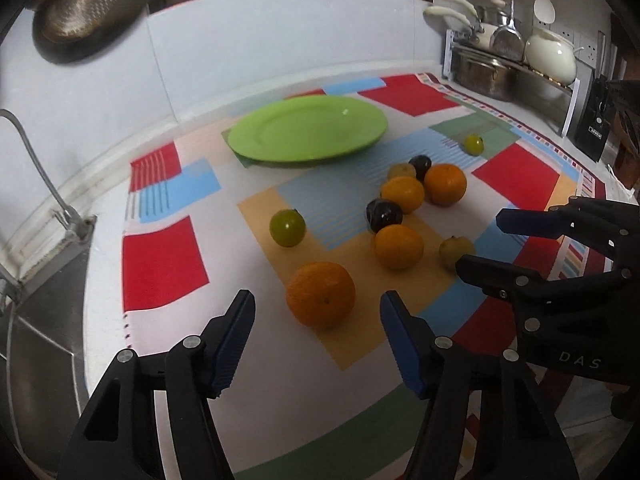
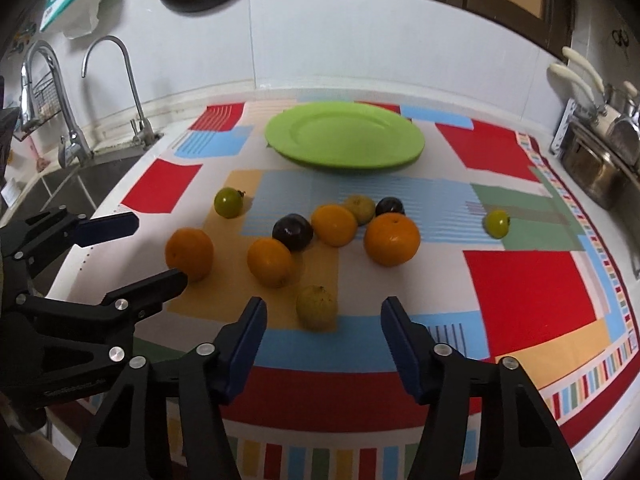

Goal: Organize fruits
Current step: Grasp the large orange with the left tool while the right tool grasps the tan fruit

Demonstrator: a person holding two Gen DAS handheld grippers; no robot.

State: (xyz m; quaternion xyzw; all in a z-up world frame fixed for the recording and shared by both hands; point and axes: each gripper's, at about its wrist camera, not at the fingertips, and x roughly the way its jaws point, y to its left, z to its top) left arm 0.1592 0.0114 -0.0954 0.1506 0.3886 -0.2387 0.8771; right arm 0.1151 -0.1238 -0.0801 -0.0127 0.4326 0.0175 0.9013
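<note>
On the counter (image 1: 280,380), the large orange (image 1: 320,294) lies at twelve o'clock, just ahead of the left gripper (image 1: 318,312), whose jaws stand apart and empty. The right gripper (image 2: 323,312), also apart, faces a yellow-green fruit (image 2: 317,307). The green plate (image 1: 308,128) sits beyond, empty.

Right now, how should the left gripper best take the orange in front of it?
Grip the orange across its widest middle, coming straight forward and down. The left gripper is open and already lined up with it, and both sides are free of other fruit.
</note>
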